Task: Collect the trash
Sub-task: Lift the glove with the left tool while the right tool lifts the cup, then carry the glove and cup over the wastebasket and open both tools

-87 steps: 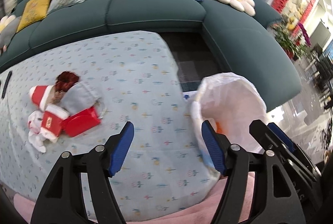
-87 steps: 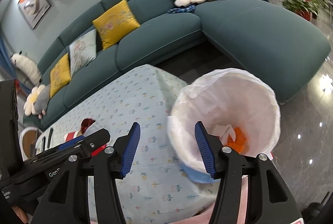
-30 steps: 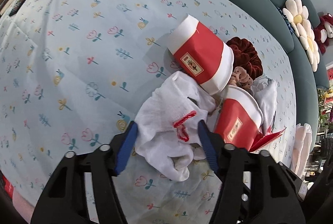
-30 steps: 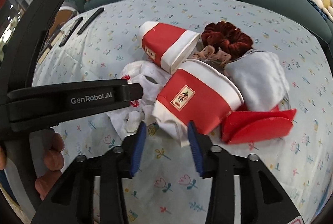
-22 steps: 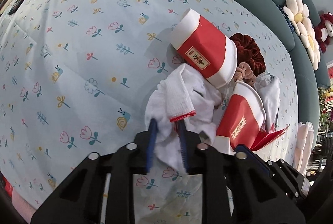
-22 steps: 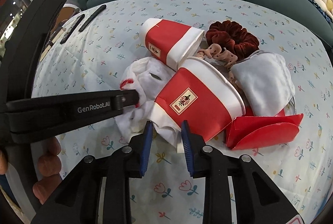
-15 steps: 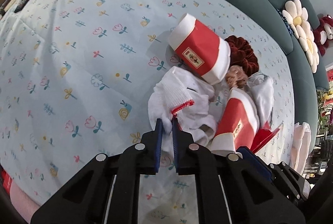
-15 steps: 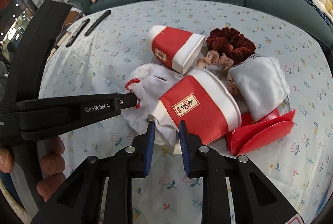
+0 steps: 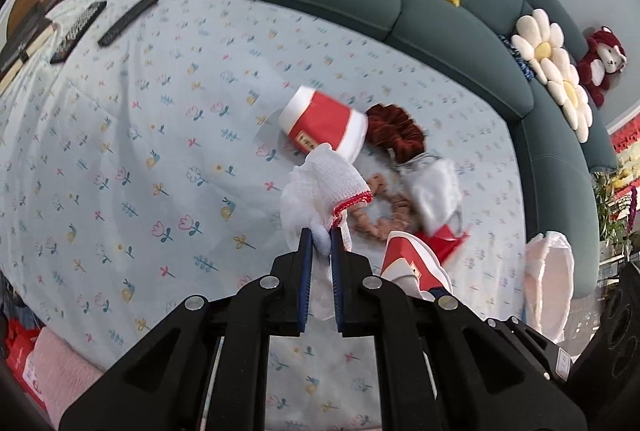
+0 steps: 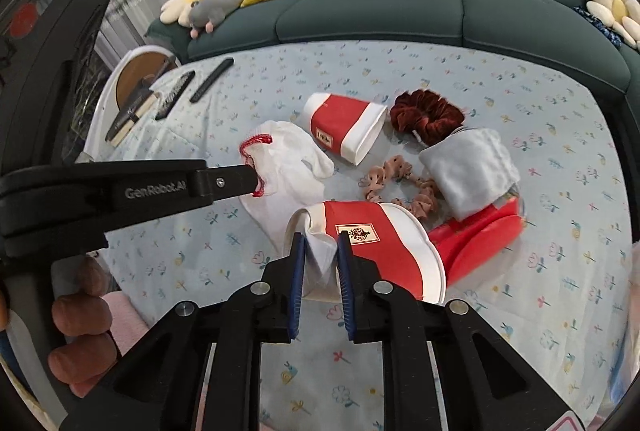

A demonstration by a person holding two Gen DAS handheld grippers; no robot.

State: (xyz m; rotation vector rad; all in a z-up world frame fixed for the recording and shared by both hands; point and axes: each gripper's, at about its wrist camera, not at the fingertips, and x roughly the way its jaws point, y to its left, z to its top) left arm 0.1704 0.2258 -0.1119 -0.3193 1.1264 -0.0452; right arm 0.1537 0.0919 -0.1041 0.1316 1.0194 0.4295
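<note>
Since half a second ago both tools have risen from the pile, each carrying its catch. The left hand-held gripper [image 9: 319, 258] is clamped narrow on the white glove [image 9: 320, 191], which now hangs lifted off the bench [image 9: 120, 135], its red-edged cuff up; in the right view the same glove [image 10: 288, 159] dangles from the left tool's tip. The right hand-held gripper [image 10: 320, 263] pinches the crushed white base of the near cup [image 10: 376, 243], now clear of the glove and tilted on its side with its mouth to the right. The far cup [image 10: 344, 127] lies where it was, just left of the dark scrunchie [image 10: 426, 115]. The pink scrunchie [image 10: 400, 187], earlier half buried, shows whole between the cups and the grey cloth [image 10: 470, 171]. The red box [image 10: 476, 231] lies partly under that cloth.

The left view is blurred around the pile; the near cup [image 9: 412, 267] is half hidden behind the tool, and the bag [image 9: 548, 283] at the bench's right edge is smeared. Whether the glove's lower end touches the bench cannot be told.
</note>
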